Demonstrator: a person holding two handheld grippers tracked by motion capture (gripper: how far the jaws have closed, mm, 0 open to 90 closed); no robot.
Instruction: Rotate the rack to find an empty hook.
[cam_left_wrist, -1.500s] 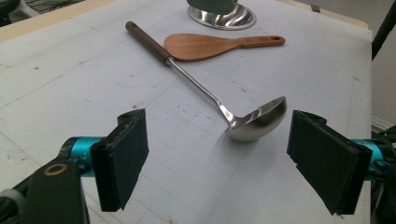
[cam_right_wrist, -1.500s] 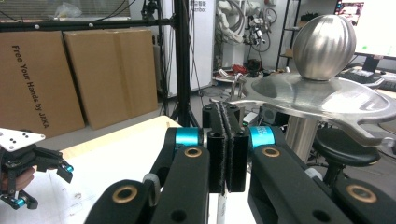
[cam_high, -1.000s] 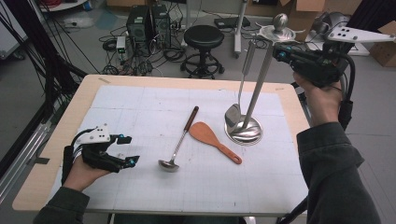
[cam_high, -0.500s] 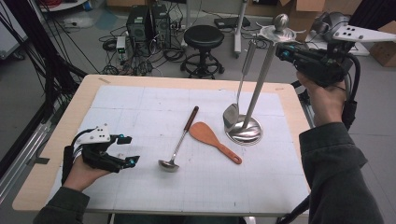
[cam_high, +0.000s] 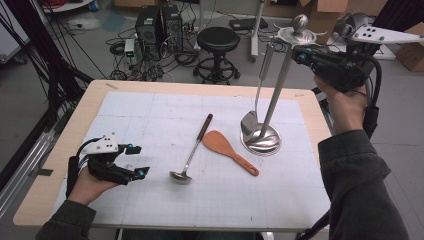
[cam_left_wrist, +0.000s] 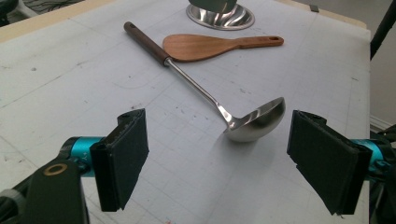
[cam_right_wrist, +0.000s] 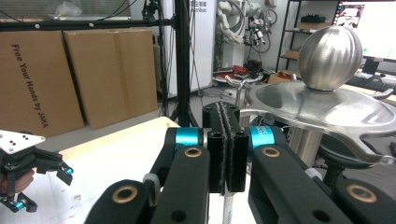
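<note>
Utensils partly hung on the stand

Left gripper (cam_high: 136, 160) is held low over the tabletop (cam_high: 60, 185) with its jaws spread and nothing between them, aimed at the steel ladle (cam_high: 190, 155), which lies flat just ahead of it. Just beside the ladle's handle, a wooden rice paddle (cam_high: 229, 151) is laid flat. Further right, the steel utensil stand (cam_high: 273, 95) is set upright, and one steel utensil (cam_high: 257, 95) is already hung from its top. Right gripper (cam_high: 305, 54) is raised beside the stand's top, jaws pressed together on nothing. Judged from this, one hanging is done; ladle and paddle are left.
</note>
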